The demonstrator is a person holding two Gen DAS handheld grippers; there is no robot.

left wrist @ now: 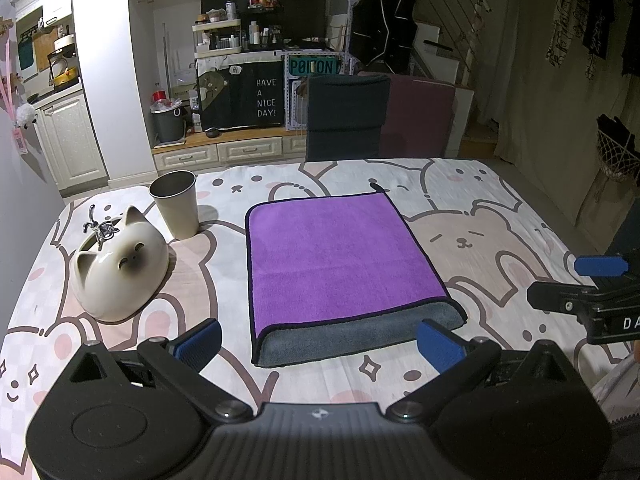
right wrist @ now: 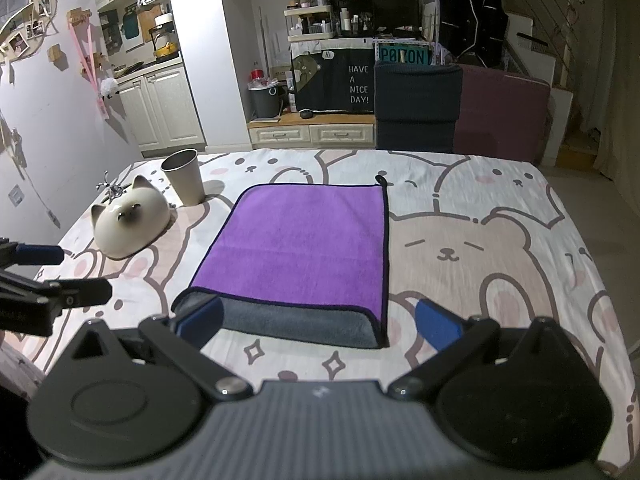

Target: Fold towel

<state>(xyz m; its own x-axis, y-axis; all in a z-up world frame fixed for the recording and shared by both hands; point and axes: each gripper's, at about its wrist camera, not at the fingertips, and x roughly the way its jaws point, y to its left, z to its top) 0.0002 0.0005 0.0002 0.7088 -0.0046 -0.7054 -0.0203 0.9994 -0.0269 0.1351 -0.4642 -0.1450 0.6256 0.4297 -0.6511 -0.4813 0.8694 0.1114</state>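
Lying flat, plush purple towel (left wrist: pixel 340 256), grey underside, dark piping; rectangular fold.

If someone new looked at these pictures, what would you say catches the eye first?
The purple towel stands out, lying flat mid-table on the cartoon bear tablecloth, already folded over with its grey underside showing along the near edge. To its left sit a cat-faced ceramic bowl and, behind it, a metal cup. Both tools, left and right, are open just short of the towel's near edge.
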